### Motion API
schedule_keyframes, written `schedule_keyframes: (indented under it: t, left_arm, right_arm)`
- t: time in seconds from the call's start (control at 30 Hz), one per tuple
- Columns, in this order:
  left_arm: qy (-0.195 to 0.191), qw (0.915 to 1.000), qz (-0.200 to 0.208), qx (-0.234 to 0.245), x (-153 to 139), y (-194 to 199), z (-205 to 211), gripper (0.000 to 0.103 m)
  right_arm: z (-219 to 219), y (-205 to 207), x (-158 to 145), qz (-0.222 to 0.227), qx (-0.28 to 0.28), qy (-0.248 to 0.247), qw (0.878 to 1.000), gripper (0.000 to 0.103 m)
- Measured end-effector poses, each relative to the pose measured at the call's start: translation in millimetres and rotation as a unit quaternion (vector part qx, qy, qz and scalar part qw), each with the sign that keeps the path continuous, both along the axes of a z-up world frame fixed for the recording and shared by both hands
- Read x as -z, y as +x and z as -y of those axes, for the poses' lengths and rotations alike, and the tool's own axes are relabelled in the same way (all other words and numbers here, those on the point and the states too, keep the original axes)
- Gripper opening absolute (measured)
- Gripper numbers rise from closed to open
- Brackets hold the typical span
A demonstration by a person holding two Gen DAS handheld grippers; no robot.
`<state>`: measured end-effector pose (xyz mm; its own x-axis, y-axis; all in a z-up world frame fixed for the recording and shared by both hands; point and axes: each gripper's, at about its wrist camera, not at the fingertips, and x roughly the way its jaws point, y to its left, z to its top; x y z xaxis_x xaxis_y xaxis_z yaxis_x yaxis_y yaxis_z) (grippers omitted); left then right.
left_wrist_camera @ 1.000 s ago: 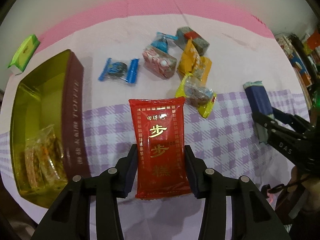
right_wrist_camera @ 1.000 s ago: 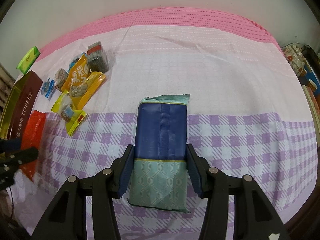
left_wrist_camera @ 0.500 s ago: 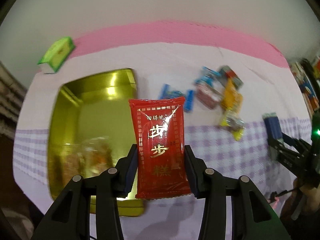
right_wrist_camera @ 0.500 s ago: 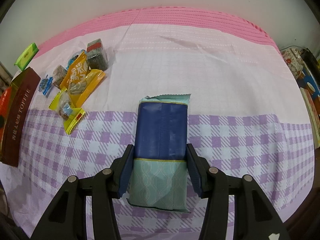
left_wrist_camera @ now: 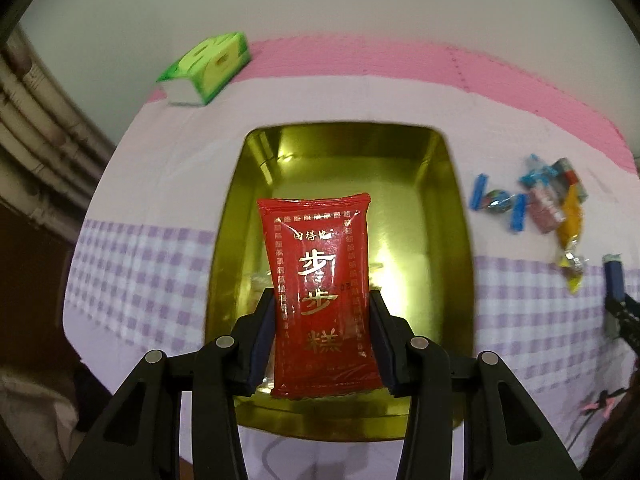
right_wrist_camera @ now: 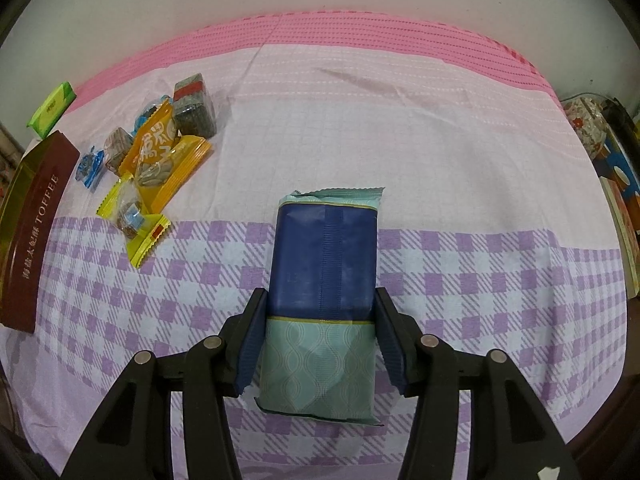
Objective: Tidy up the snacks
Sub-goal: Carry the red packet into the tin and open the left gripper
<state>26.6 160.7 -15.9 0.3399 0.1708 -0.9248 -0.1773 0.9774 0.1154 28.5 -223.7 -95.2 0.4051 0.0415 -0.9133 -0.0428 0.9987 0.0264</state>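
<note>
Left wrist view shows the left gripper (left_wrist_camera: 322,340) clamped on a glossy red foil snack packet with gold characters (left_wrist_camera: 318,296), its two blue pads pressing the packet's long edges. The packet hangs directly over an open rectangular gold metal tin (left_wrist_camera: 452,240) standing on a pink and purple checked tablecloth (left_wrist_camera: 140,264). Something pale glints low in the tin behind the packet; what it is cannot be told. A green cardboard box (left_wrist_camera: 208,68) lies well beyond the tin, and a small heap of wrapped sweets (left_wrist_camera: 544,208) sits to the tin's right.

Right wrist view shows the right gripper (right_wrist_camera: 320,340) with a dark blue and pale teal patterned snack packet (right_wrist_camera: 322,300) between its pads. Its jaws have just been opening a little; the pads look close against the packet's sides, though a slight gap shows low on the right, and the packet appears to rest on the cloth. The tin's brown side marked TOFFEE is at the far left.

To finish well, the left hand probably should lower the red packet close to the tin's floor, keep it clear of the walls, and spread the jaws only then, so it lies flat and leaves room for the blue one
</note>
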Motion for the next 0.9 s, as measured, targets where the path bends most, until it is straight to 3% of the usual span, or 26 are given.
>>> schedule_keyframes:
  t: [0.47,0.63,0.9]
  left_arm:
    - [0.015,0.9994,-0.031,-0.003,29,-14,-23,0.045]
    - [0.016,0.9990,-0.041,-0.005,38,-15,-28,0.045]
    - [0.027,0.9986,-0.046,0.008,44,-18,-26,0.045]
  right_arm:
    - [1,1,1,-0.005,0.003,-0.005,1.000,0.052]
    - [-3,2,2,-0.004,0.002,-0.005,1.000,0.057]
    - [-5,2,2,-0.006,0.017,-0.003,1.000,0.055]
